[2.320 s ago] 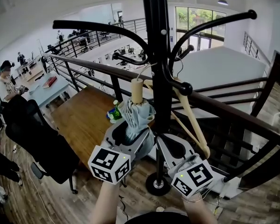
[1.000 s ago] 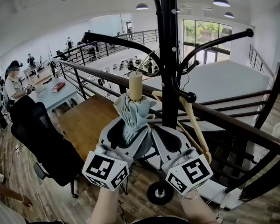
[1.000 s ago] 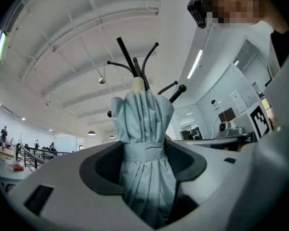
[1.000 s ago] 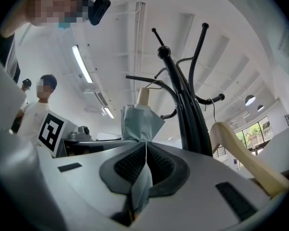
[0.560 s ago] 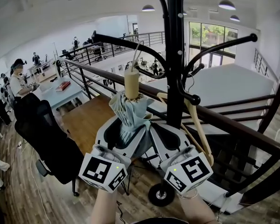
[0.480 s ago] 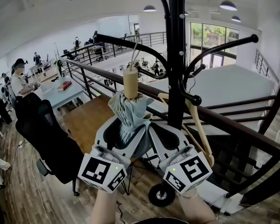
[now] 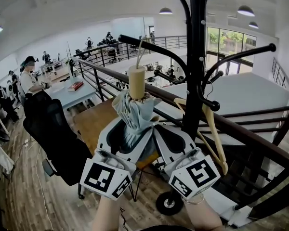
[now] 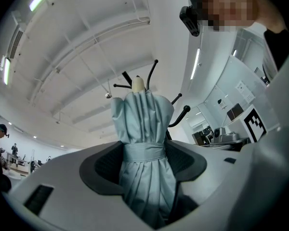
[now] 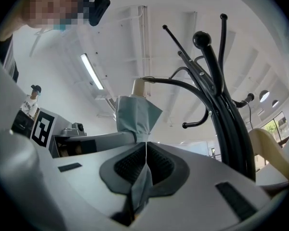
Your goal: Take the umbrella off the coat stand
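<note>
A folded pale blue-grey umbrella (image 7: 134, 117) with a beige handle (image 7: 136, 83) stands upright just left of the black coat stand (image 7: 197, 61). Its thin cord (image 7: 140, 53) rises toward a curved black arm (image 7: 151, 44); I cannot tell whether it is hooked there. My left gripper (image 7: 129, 137) is shut on the umbrella's strapped body (image 8: 142, 148). My right gripper (image 7: 158, 134) is beside it, shut on a thin fold of the umbrella's fabric (image 9: 143, 177). The stand's pole and hooks (image 9: 220, 109) rise to the right of that fold.
A wooden hanger (image 7: 213, 134) hangs on the stand's right side. A dark railing (image 7: 260, 141) runs behind the stand, with its round base (image 7: 169, 202) on the wood floor. A black chair (image 7: 53, 136), a wooden desk (image 7: 94, 124) and people stand at the left.
The umbrella and both grippers have come up and slightly left of the pole, the handle now nearer the curved arm. Both grippers have kept their hold.
</note>
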